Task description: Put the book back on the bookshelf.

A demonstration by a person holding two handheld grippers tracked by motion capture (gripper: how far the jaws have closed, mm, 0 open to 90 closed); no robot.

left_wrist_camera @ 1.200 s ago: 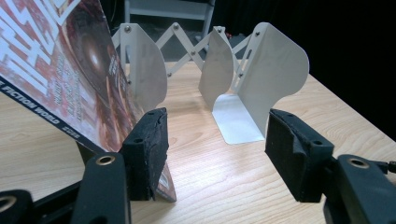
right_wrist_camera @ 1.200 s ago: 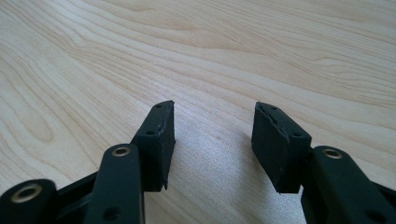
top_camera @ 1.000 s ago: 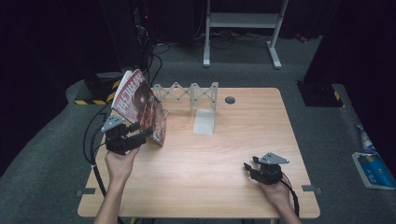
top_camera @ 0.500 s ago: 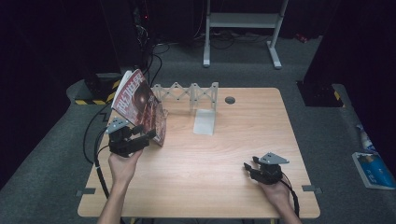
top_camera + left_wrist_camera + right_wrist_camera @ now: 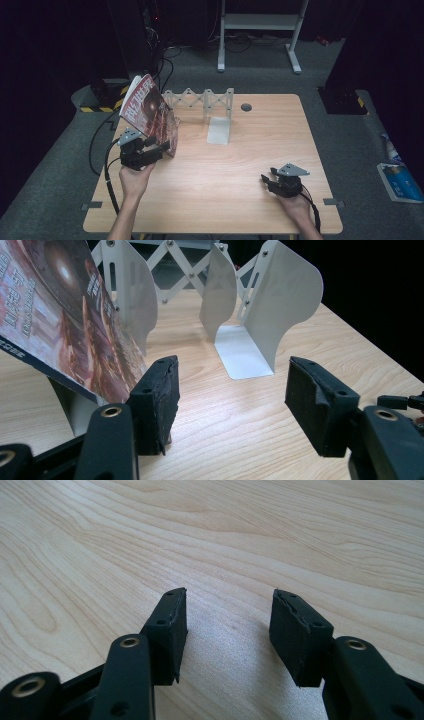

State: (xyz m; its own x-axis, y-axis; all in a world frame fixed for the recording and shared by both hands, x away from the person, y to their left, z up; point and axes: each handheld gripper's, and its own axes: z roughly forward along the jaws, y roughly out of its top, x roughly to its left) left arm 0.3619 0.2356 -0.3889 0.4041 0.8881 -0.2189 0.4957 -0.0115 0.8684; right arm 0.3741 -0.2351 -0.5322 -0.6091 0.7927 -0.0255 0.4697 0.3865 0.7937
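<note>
A red-covered magazine [image 5: 148, 111] leans tilted against the left end of a white accordion book rack [image 5: 200, 100] at the back left of the table. My left gripper [image 5: 157, 144] hovers open at the magazine's lower right corner. In the left gripper view the magazine [image 5: 60, 325] lies just beyond the left jaw, nothing sits between the jaws of the left gripper [image 5: 232, 375], and the rack's white dividers [image 5: 265, 305] stand ahead. My right gripper [image 5: 266, 180] rests open near the table's front right, with bare wood between the jaws of that gripper [image 5: 229, 605].
The rack's flat foot plate [image 5: 220, 131] lies on the wooden table [image 5: 240, 155], with a dark grommet hole [image 5: 246, 107] behind it. Cables trail off the left edge. A white stand [image 5: 260, 22] is on the floor beyond, and a blue-white item [image 5: 400, 180] at the right.
My left gripper has edged slightly to the right beside the magazine's lower corner. The magazine and the right gripper have kept still.
</note>
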